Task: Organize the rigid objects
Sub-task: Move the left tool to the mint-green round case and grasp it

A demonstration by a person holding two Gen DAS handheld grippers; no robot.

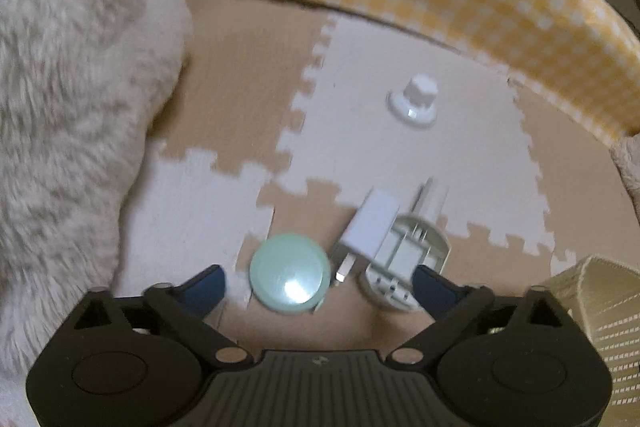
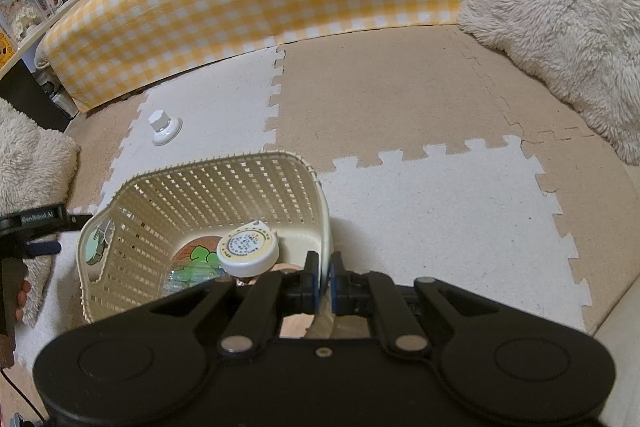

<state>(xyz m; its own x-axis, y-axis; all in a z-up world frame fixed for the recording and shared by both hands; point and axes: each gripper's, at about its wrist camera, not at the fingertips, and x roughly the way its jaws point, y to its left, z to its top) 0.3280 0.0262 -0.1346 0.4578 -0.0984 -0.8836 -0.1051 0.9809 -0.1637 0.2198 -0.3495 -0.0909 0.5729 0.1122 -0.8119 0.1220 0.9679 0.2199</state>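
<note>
Black linkages of the left gripper [image 1: 318,281] fill the bottom of its own view, blue pads spread wide with nothing pressed between them; a round mint-green lid [image 1: 290,279] sits on the floor mat [image 1: 400,155] in the gap, nearer the left pad, with a white charger plug [image 1: 370,227] and a greenish-white plastic housing [image 1: 408,259] just to the lid's right, the housing touching the right pad's tip. The right gripper [image 2: 325,281] is clamped tight on the near rim of the cream lattice basket [image 2: 208,195], steadying it. Judging by this, the step in hand is picking up the next loose piece to drop into the basket, which stands just right of the cluster. The next move likely calls for centring the wide jaws on one item, probably the lid, lowering until the pads flank its edge, then closing without catching the plug. By count: one lid, one plug, one housing and one white knobbed suction hook [image 1: 413,101] farther beyond the lid, well apart, so four pieces remain outside; inside the basket one round white tape-measure case [image 2: 248,247] and some printed packaging are visible, the rest hidden.
</note>
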